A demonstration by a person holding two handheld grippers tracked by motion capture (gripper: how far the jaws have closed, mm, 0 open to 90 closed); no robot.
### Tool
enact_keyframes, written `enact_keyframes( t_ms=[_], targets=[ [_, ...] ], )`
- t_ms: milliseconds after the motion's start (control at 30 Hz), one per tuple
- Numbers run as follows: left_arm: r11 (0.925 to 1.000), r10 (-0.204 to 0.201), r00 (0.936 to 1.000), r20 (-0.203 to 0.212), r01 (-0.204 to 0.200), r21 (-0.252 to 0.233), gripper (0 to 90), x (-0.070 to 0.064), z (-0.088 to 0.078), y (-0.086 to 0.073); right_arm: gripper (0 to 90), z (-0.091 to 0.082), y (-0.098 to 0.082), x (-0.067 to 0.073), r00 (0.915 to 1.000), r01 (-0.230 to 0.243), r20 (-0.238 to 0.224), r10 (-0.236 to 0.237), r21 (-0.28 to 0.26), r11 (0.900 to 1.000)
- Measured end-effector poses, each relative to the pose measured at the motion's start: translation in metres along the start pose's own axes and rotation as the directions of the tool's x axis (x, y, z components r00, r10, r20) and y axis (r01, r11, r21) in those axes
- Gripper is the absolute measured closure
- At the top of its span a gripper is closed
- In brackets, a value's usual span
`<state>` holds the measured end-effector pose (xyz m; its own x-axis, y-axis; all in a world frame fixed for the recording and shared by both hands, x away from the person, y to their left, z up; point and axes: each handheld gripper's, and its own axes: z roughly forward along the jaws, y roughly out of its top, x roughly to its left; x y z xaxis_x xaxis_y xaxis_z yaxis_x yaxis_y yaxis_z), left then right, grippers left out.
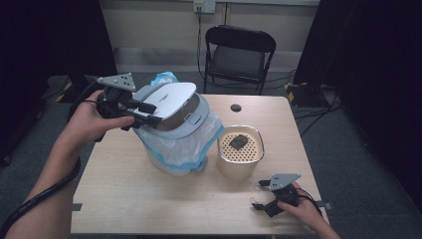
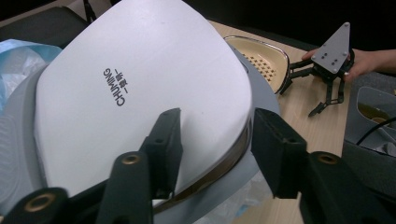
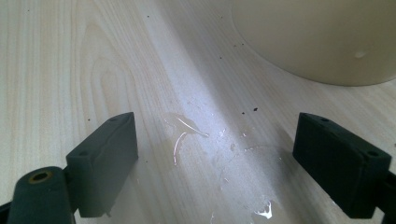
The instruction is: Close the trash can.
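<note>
A small bin wrapped in a clear and blue plastic bag (image 1: 180,147) stands left of the table's middle, topped by a white and grey lid (image 1: 169,99) with lettering (image 2: 140,79). My left gripper (image 1: 149,114) comes in from the left and is shut on the lid's near edge (image 2: 215,135), one pad on the white top and the other against the rim. Near the table's front right corner my right gripper (image 1: 259,194) rests open with bare wood between its pads (image 3: 215,144). It also shows far off in the left gripper view (image 2: 322,88).
A cream container (image 1: 240,158) with a perforated insert and a dark lump (image 1: 239,141) on it stands right of the bin. Wet streaks (image 3: 187,128) lie on the wooden table (image 1: 124,189). A black folding chair (image 1: 239,50) stands behind the table.
</note>
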<state>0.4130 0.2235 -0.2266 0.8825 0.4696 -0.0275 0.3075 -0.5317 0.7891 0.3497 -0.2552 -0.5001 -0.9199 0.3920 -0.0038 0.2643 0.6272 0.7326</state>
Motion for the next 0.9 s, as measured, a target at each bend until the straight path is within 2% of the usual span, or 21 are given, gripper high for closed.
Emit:
enact_keyframes(
  t_ms=[200, 367, 567, 667, 800, 900],
  targets=[
    [0.9993, -0.036, 0.9989, 0.029, 0.036, 0.011, 62.3, 0.003, 0.006, -0.001, 13.4, 0.0, 0.0, 0.0, 1.0, 0.001, -0.001, -0.001, 0.0, 1.0],
    [0.9981, -0.057, 0.9977, 0.036, 0.056, 0.025, 66.7, 0.006, 0.012, -0.003, 13.4, 0.0, 0.0, 0.0, 1.0, 0.001, -0.001, -0.001, 0.0, 1.0],
    [0.9947, -0.092, 0.9956, 0.016, 0.091, 0.047, 67.6, 0.008, 0.024, 0.0, 13.4, 0.0, 0.0, 0.0, 1.0, 0.0, -0.001, 0.0, 0.0, 1.0],
    [0.9936, -0.109, 0.9939, 0.013, 0.109, 0.029, 68.7, 0.01, 0.029, 0.004, 13.4, 0.0, 0.0, 0.0, 1.0, 0.001, 0.0, -0.001, 0.0, 1.0],
    [0.9944, -0.098, 0.9948, -0.027, 0.099, 0.037, 71.3, 0.01, 0.035, 0.01, 13.4, 0.0, 0.0, 0.0, 1.0, 0.001, 0.0, -0.001, 0.0, 1.0],
    [0.9933, -0.11, 0.9927, -0.05, 0.111, 0.031, 74.2, 0.009, 0.04, 0.013, 13.4, 0.0, 0.0, 0.0, 1.0, 0.0, 0.0, 0.0, 0.0, 1.0]
  ],
)
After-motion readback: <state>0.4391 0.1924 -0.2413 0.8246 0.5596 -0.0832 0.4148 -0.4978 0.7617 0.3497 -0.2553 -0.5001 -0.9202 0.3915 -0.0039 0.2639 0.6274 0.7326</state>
